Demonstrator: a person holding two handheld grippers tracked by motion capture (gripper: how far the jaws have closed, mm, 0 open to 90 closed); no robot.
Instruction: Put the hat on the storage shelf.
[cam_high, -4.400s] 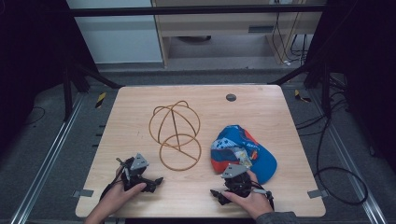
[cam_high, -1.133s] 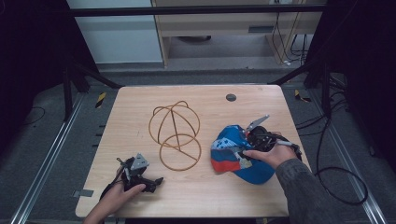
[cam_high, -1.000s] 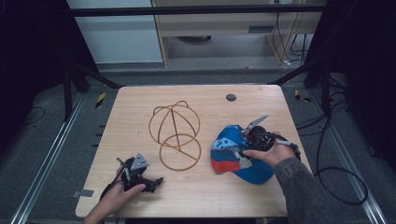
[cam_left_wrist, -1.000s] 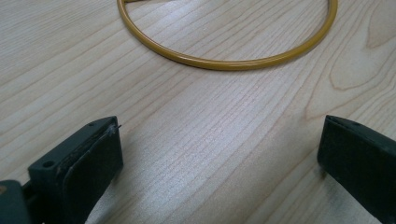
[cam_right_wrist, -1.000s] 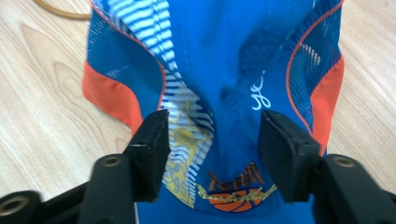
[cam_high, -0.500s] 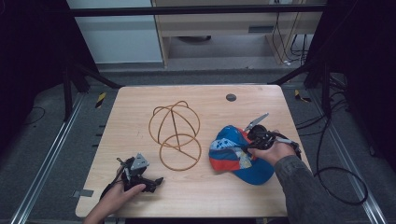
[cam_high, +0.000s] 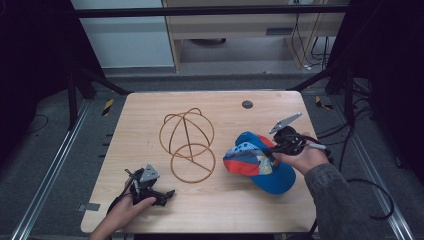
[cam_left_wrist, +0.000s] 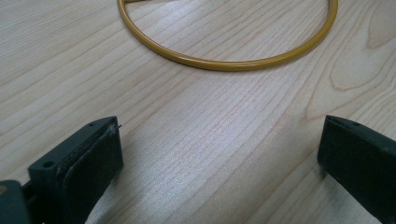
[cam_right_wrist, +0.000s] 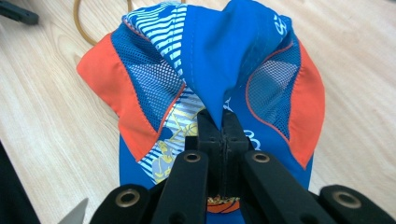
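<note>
Right now the right gripper (cam_high: 274, 148) has its fingers (cam_right_wrist: 211, 133) pressed tight together on a pinched fold of blue fabric at the crown of the cap (cam_high: 257, 162), as the right gripper view shows plainly: the cloth rises in a peak straight out of the closed pads. The fingers have just been closing, with that fabric between them. The cap is blue with orange panels, mesh sides and a striped print, and in the high view it sits on the right half of the worktop (cam_high: 150, 115), its brim towards the near edge and its crown lifted under the grip. Just to the left of the cap stands the wire hat stand (cam_high: 187, 145), a golden frame of a round dome on a flat ring base; its ring lies near the cap but apart from it. The left gripper (cam_high: 150, 187) rests low on the worktop near the front left corner, held by the person's left hand (cam_high: 122, 215). Its fingers (cam_left_wrist: 88, 161) stand wide apart with bare wood between them, and the ring of the stand curves across the worktop ahead of them.
</note>
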